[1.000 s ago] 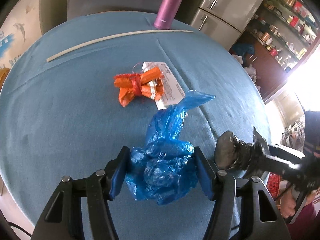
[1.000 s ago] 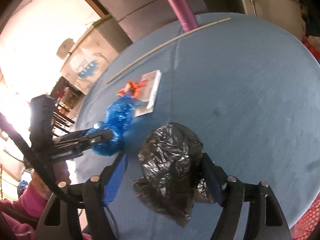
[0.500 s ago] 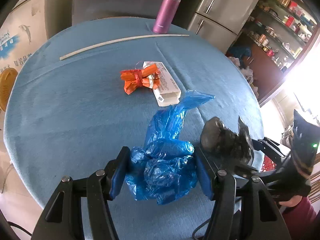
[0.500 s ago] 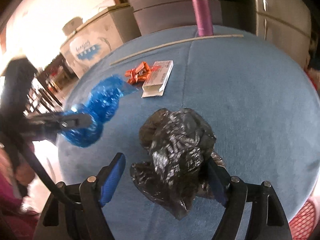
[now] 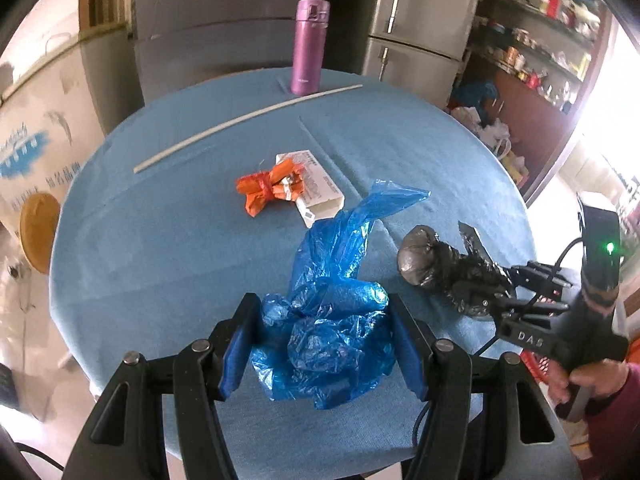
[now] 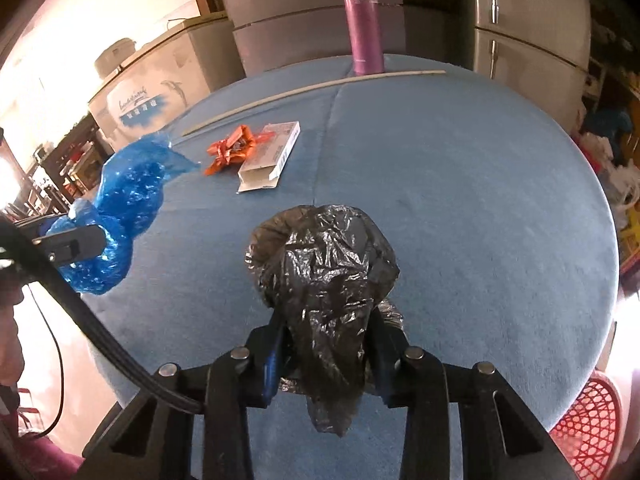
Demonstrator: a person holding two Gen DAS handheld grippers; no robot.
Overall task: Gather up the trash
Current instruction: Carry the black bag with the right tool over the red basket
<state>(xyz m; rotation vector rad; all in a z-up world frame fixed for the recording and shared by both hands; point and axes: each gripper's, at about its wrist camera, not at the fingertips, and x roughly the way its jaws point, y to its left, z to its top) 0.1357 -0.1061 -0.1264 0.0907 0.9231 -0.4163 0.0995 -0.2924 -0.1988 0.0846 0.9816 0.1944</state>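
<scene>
1. Left gripper (image 5: 326,344) clamped on crumpled blue plastic bag (image 5: 332,320), held above the near edge of the blue table (image 5: 160,260).
2. Right gripper (image 6: 326,354) clamped on black plastic bag (image 6: 324,268), at 3 o'clock of the blue one.
3. Orange wrapper (image 5: 268,190) touching white carton (image 5: 316,188), mid-table.
4. Purple bottle (image 5: 308,48) upright at 12 o'clock, behind white strip (image 5: 240,122).
</scene>
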